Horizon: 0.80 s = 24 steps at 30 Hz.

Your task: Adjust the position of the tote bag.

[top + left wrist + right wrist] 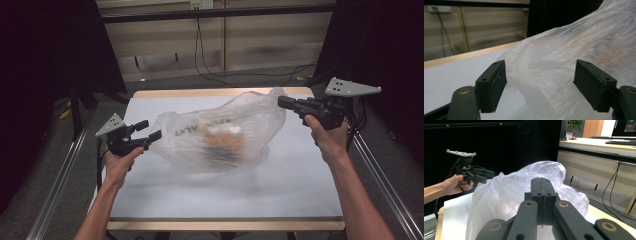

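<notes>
Left claw [540, 85] spread wide, bag film between the pads but not yet pinched. Right claw [287, 102] pressed together at the far top corner of the plastic bag [220, 132]; film pinched or not, cannot tell. Probably readying a two-point hold to lift or open; next, closing the left on a fold. Bag between both claws, on the counter [300, 185], orange contents inside. Beyond, cables [210, 70]; nothing blocking.

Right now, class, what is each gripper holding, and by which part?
The left gripper holds nothing; its jaws stand open around the plastic bag. The right gripper is shut at the bag's top edge; a pinch cannot be confirmed.
</notes>
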Motion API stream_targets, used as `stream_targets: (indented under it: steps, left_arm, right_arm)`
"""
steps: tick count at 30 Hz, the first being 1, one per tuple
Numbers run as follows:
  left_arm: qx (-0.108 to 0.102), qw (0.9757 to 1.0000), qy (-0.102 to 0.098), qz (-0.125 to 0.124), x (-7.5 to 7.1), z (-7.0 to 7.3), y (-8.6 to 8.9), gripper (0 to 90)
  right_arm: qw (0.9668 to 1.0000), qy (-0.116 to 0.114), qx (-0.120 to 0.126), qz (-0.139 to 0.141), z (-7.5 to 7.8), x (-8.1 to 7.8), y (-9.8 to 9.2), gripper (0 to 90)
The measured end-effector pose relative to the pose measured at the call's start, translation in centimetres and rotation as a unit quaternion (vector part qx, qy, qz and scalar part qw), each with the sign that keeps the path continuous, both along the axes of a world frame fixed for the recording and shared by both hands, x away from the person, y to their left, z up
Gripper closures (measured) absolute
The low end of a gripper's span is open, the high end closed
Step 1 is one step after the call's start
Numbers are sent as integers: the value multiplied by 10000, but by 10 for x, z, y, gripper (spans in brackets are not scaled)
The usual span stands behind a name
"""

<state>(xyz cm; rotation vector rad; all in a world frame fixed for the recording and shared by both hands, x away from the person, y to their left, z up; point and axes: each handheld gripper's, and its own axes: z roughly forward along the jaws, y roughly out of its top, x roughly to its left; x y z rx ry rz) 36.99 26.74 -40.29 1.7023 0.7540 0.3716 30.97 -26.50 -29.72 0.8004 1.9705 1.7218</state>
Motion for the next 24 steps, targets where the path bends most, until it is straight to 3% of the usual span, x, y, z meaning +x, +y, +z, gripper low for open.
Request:
stream_targets:
  steps: [1, 3, 4, 5, 6, 7, 8, 11, 12, 13, 15, 18, 23, 24]
  left_arm:
    - [-72, 9998, 141, -139, 6, -5, -4, 232]
    - [-35, 9997, 187, -127, 6, -6, -8, 214]
    - [178, 9994, 175, -226, 9, -11, -17, 211]
    - [178, 9994, 175, -226, 9, -11, -17, 206]
    - [300, 9986, 321, -296, 11, -15, -23, 204]
    - [300, 9986, 321, -296, 11, -15, -23, 202]
    - [305, 9977, 449, -411, 13, -19, -27, 213]
    - [306, 9962, 605, -546, 14, -23, -29, 334]
    - [415, 9932, 718, -814, 13, -27, -32, 410]
    - [504, 9920, 736, -887, 11, -28, -35, 464]
    - [534, 9927, 579, -916, 7, -28, -37, 644]
    - [453, 9943, 383, -883, 1, -18, -33, 798]
    - [185, 9966, 83, -798, -10, 0, -23, 882]
    - [131, 9969, -68, -767, -13, 10, -18, 882]
  right_arm:
    - [10000, -3, 3, 3, -1, -2, -2, 900]
    - [10000, 5, 24, 17, -1, -4, -3, 900]
    - [10000, -1, -2, 13, -3, -7, -5, 900]
    - [10000, 19, 10, 14, -4, -8, -6, 900]
    - [10000, 15, -40, -5, -5, -10, -7, 900]
    - [10000, 23, -42, 4, -6, -11, -7, 900]
    - [10000, 20, -33, 0, -7, -12, -8, 900]
    - [10000, 23, -24, -30, -8, -14, -12, 900]
    - [10000, 21, -30, -41, -8, -15, -13, 900]
    - [10000, 29, -31, -42, -8, -16, -15, 900]
    - [10000, 33, -36, -73, -9, -18, -16, 900]
    - [9999, 58, -73, -121, -10, -20, -20, 900]
    - [9996, 38, -100, -246, -7, -20, -24, 900]
    - [9994, 34, -129, -313, -1, -16, -25, 900]
